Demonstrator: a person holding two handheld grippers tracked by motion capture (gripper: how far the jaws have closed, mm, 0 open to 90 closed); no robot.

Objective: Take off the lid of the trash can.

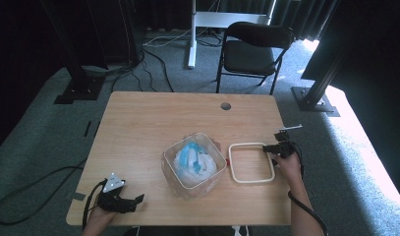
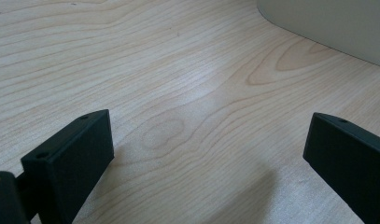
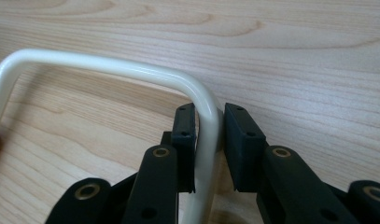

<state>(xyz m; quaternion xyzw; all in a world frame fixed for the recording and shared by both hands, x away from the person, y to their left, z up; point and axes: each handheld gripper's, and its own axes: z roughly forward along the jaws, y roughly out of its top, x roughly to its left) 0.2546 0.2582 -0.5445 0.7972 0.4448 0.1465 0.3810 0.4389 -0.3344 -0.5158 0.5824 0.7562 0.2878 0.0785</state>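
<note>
A white square frame (image 1: 232, 164) lies flat on the wooden table (image 1: 148, 123), right of a clear tub (image 1: 170, 173) that holds white and blue crumpled material (image 1: 192, 160). My right gripper (image 1: 272, 148) is at the frame's far right corner. In the right gripper view its jaws (image 3: 210, 119) are shut on the frame's rounded rim (image 3: 108, 64), one pad on each side. My left gripper (image 1: 133, 202) rests near the table's front left edge. Its jaws (image 2: 208, 154) stand wide open over bare wood with nothing between them. The tub's pale wall (image 2: 327, 23) shows ahead of it.
A black folding chair (image 1: 254, 49) stands beyond the table's far edge. A cable hole (image 1: 225, 105) sits near that edge. Black stand legs (image 1: 79, 83) and cables (image 1: 153, 59) lie on the carpet around the table.
</note>
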